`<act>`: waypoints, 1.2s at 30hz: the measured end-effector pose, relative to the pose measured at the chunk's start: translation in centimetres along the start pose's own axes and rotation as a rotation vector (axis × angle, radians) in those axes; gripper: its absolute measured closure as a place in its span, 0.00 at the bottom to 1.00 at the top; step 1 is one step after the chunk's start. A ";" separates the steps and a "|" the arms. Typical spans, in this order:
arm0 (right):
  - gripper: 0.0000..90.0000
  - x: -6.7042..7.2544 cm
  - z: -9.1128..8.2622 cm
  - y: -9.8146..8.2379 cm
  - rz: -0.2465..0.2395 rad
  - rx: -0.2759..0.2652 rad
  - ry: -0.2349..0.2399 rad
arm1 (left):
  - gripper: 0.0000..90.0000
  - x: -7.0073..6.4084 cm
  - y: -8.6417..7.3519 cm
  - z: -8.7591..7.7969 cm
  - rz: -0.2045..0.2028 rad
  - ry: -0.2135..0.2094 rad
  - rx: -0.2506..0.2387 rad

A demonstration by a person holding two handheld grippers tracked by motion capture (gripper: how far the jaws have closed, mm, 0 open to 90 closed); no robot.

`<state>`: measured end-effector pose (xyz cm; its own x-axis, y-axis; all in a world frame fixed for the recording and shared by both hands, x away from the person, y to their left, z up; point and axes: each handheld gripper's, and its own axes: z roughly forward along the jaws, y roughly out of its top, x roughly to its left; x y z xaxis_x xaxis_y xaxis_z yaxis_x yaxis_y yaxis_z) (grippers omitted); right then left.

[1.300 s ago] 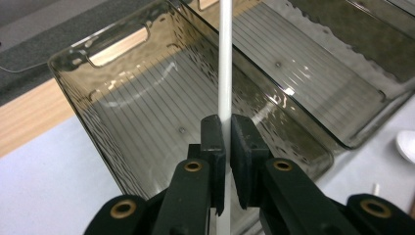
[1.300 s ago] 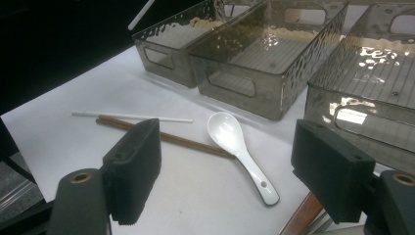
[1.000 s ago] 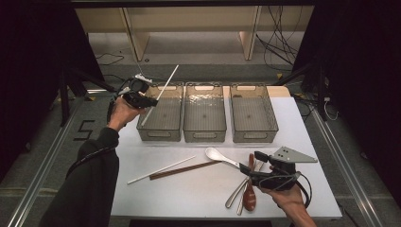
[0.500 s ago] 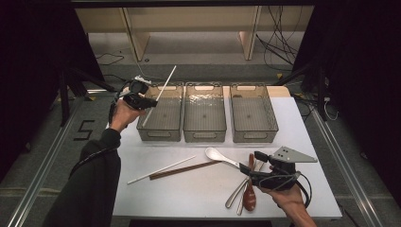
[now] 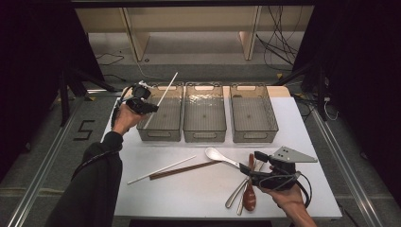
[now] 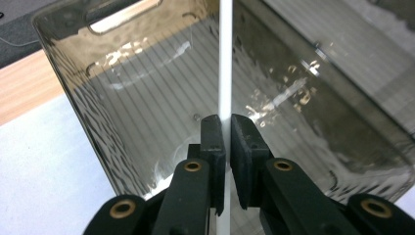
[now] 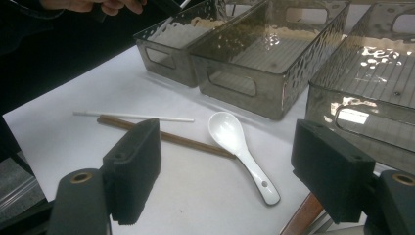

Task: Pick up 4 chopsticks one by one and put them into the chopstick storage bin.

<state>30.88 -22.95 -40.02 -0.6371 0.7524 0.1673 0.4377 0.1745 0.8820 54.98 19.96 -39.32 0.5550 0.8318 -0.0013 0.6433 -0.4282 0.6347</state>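
The left tongs (image 5: 150, 107) hold a white chopstick (image 5: 163, 96) over the leftmost of three clear smoked-plastic bins (image 5: 161, 133) at the far side of the table (image 5: 198, 194). In the left gripper view the two black pads (image 6: 214, 139) are pressed in on the stick from either side, the jaws all but shut on it, and the white chopstick (image 6: 224, 58) runs straight up from between them across the bin's ribbed floor. From the high view the stick is tilted: its lower end sits at the tongs just inside the bin's near-left corner, and its upper end rises up and away past the bin's far rim.

The chopstick is thin, straight, plain white and even in width along its visible length.

The right tongs (image 5: 249, 170) rest low at the near right of the table, above a small heap of spoons (image 5: 243, 191), one of them reddish brown. In the right gripper view their jaws stand wide apart with nothing between the pads (image 7: 134, 169); beyond them lie a white ceramic soup spoon (image 7: 235, 142), a second white chopstick (image 7: 134, 116) and a brown wooden chopstick (image 7: 171, 138), the two sticks lying close together, near touching at one end.
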 end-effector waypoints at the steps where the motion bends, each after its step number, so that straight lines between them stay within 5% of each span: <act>1: 0.31 0.0 0.0 0.0 -0.001 0.000 0.000 | 0.93 0.0 -0.1 0.1 -0.006 -0.002 0.000; 19: 0.31 -0.1 0.0 0.0 0.018 -0.002 0.008 | 0.91 0.1 -1.2 1.2 -0.029 0.000 0.035; 27: 0.31 -0.1 -0.1 0.0 0.020 -0.003 0.007 | 0.69 0.0 -1.3 -0.5 -0.102 -0.062 0.022; 36: 0.31 -0.1 -0.1 0.0 0.019 -0.003 0.005 | 0.41 -2.9 -2.6 -3.4 -0.016 -0.127 0.030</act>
<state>30.89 -23.09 -40.02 -0.6319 0.7522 0.1868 0.4482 0.1581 0.8798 49.89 19.91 -38.31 0.6060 0.7878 -0.1104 0.6671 -0.4276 0.6100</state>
